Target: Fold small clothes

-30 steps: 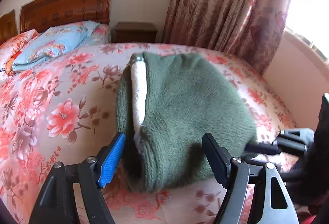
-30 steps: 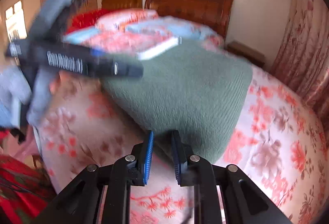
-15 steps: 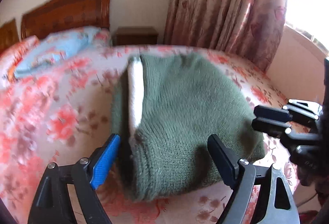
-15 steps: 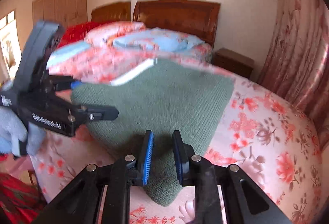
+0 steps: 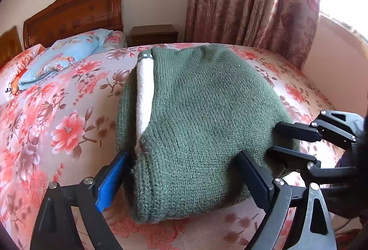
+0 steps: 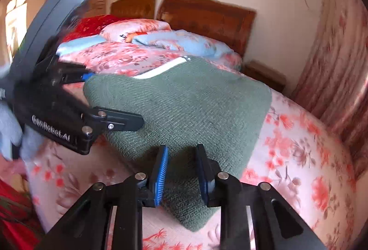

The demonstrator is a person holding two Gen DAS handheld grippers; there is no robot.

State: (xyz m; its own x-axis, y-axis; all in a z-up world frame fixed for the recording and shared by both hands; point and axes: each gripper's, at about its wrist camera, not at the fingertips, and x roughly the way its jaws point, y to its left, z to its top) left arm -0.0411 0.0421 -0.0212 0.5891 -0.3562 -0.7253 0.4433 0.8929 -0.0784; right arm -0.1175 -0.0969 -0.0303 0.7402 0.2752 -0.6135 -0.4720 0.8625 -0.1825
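A green knitted sweater (image 5: pixel 207 116) lies folded on the flowered bed, its white inner lining (image 5: pixel 143 93) showing along the left fold. My left gripper (image 5: pixel 182 158) is wide open and straddles the sweater's near edge, one finger on each side. That gripper (image 6: pixel 115 99) shows at the left in the right wrist view. My right gripper (image 6: pixel 181 149) has the sweater's (image 6: pixel 184 107) near corner between its jaws, which are opening; the pads stand off the cloth. Seen from the left wrist, the right gripper (image 5: pixel 274 139) is at the sweater's right edge.
The bed's flowered sheet (image 5: pixel 57 126) spreads all around the sweater. Folded blue bedding (image 5: pixel 66 52) and pillows lie by the wooden headboard (image 5: pixel 76 11). A nightstand (image 5: pixel 154 34) and long curtains (image 5: pixel 248 1) stand beyond the bed. A gloved hand (image 6: pixel 9 135) holds the left gripper.
The right gripper's jaws have parted around the sweater's corner. The left gripper has sunk a little toward the sweater's near edge. The sweater now lies flatter on the bed.
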